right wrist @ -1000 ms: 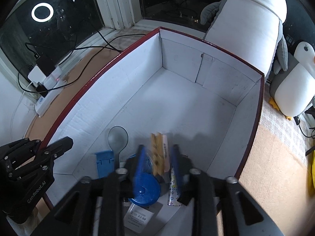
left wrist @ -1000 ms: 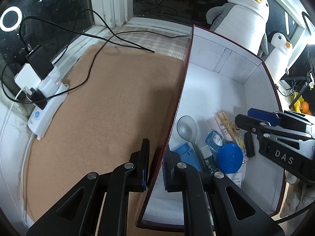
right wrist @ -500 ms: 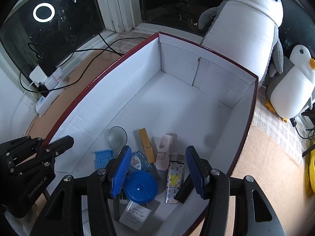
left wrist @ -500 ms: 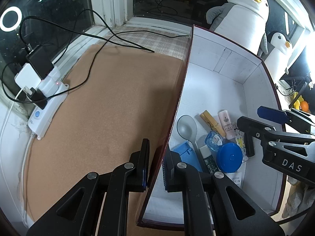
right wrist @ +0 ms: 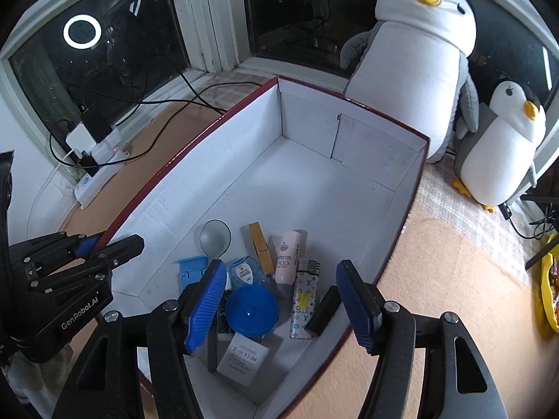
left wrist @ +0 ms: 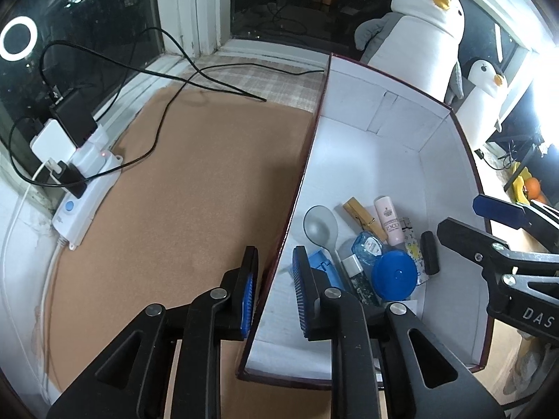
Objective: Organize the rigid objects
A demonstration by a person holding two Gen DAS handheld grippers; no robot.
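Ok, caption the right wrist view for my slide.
Right gripper opening, empty, above small items clustered in the white box.

We see dim indoor light, dark windows reflecting a ring light (left wrist: 18, 42), blown-out glare right of the small penguin (left wrist: 484, 101), sharp focus, and fisheye bending with black corners.

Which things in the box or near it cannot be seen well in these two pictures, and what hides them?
- White adapter, right wrist view: label print too small to read.
- Same adapter, left wrist view: almost hidden behind the left tongs.
- Green-black item beside the blue round lid: covered by a right tongs finger; identity unclear.
- Yellow object, right wrist view: cut off by the frame edge.
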